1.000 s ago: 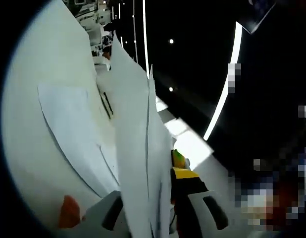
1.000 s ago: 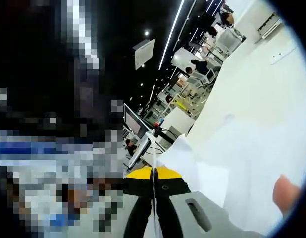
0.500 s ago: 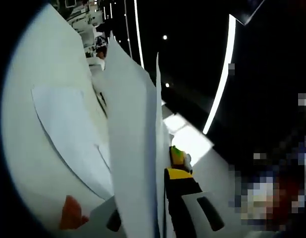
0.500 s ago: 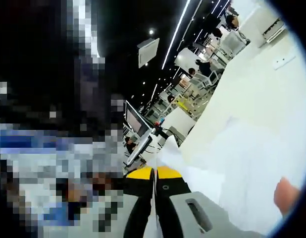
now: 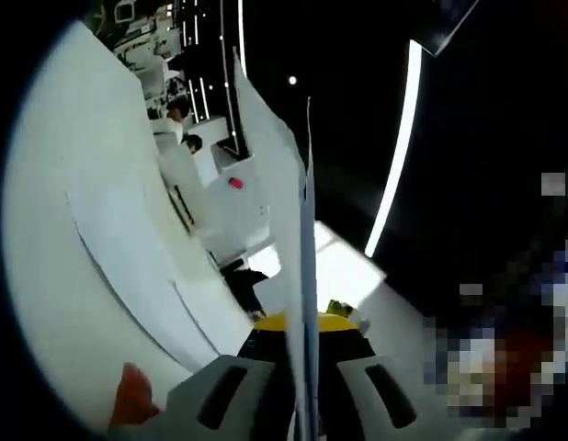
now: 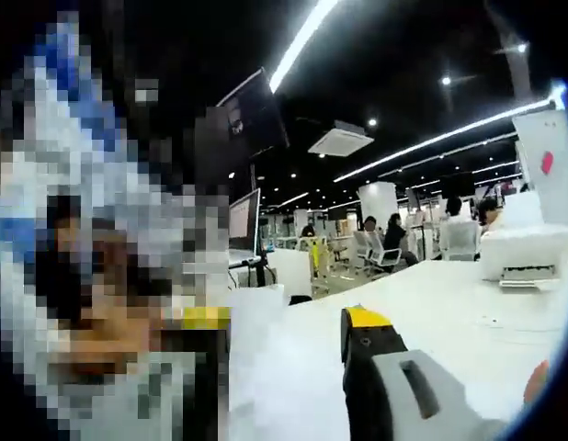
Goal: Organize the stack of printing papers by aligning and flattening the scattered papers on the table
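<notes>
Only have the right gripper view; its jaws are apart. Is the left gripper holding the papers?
Observer: Yes. The left gripper is shut on the papers.
Operator: How do they sit?
Observer: They rise out along the jaws, edge-on to that camera and lifted off the table.
Operator: Anything lying loose?
Observer: At least one other sheet lies flat on the table, left of the held papers in the left gripper view.
</notes>
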### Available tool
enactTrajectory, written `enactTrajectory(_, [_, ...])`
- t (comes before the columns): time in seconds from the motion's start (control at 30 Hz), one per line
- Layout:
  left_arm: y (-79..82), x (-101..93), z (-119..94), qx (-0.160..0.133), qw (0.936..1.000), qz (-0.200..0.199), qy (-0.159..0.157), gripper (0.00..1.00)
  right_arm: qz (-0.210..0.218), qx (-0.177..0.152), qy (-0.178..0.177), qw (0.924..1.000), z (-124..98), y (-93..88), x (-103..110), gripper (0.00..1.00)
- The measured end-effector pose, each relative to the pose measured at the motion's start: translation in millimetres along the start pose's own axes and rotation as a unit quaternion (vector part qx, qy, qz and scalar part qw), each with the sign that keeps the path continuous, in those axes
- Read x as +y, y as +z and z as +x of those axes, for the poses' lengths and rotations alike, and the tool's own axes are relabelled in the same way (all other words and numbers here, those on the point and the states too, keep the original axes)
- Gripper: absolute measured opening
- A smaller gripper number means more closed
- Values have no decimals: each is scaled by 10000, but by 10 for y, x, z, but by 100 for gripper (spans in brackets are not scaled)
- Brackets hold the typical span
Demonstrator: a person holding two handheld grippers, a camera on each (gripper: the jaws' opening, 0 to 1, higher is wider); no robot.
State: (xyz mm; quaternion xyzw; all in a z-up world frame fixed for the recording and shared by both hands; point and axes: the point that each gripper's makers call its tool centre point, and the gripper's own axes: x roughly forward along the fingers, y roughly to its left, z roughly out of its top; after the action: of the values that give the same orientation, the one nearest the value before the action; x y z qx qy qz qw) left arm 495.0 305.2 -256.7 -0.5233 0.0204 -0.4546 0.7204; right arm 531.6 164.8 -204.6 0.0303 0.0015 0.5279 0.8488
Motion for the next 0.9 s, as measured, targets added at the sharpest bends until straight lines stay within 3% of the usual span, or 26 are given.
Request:
enactTrajectory(0.1, [49, -37, -66, -67, 9999, 53, -58, 6, -378, -132, -181, 9990, -141, 42, -61, 58])
enactTrajectory(0.17, [120, -64, -107, -167, 9997, 81, -171, 6, -483, -463, -142, 9977, -261, 161, -29, 65])
enactTrajectory(0.27, [184, -53, -124, -242, 9994, 95, -218, 6, -639, -840, -297, 9940, -403, 331, -13, 86])
enactTrajectory(0.3, [194, -56, -127, -257, 9993, 107, -246, 6, -752, -960, -340, 9920, -434, 388, -11, 88])
enactTrajectory(0.33, [213, -55, -130, -282, 9992, 99, -268, 6, -1141, -1297, -457, 9839, -520, 524, 3, 88])
enactTrajectory(0.4, [228, -63, -131, -307, 9990, 118, -312, 6, -1500, -2077, -495, 9653, -657, 791, 66, 90])
enactTrajectory(0.43, [232, -64, -133, -311, 9989, 117, -320, 6, -1614, -2199, -498, 9608, -696, 838, 80, 90])
enactTrajectory(0.53, [222, -99, -135, -346, 9986, 148, -376, 6, -1678, -2329, -426, 9570, -771, 876, 144, 90])
enactTrajectory(0.57, [238, -104, -142, -373, 9984, 144, -399, 6, -1169, -2718, -317, 9547, -829, 973, 162, 90])
enactTrajectory(0.63, [270, -103, -152, -410, 9981, 148, -431, 6, -695, -3062, -45, 9494, -902, 1049, 203, 90])
enactTrajectory(0.73, [275, -102, -151, -428, 9981, 143, -430, 6, -933, -3118, -65, 9455, -937, 1044, 187, 89])
enactTrajectory(0.77, [278, -100, -151, -428, 9981, 142, -425, 6, -975, -3035, -204, 9476, -924, 1019, 147, 90])
enactTrajectory(0.9, [270, -106, -147, -446, 9980, 152, -431, 6, -749, -3236, -140, 9431, -937, 987, 119, 90])
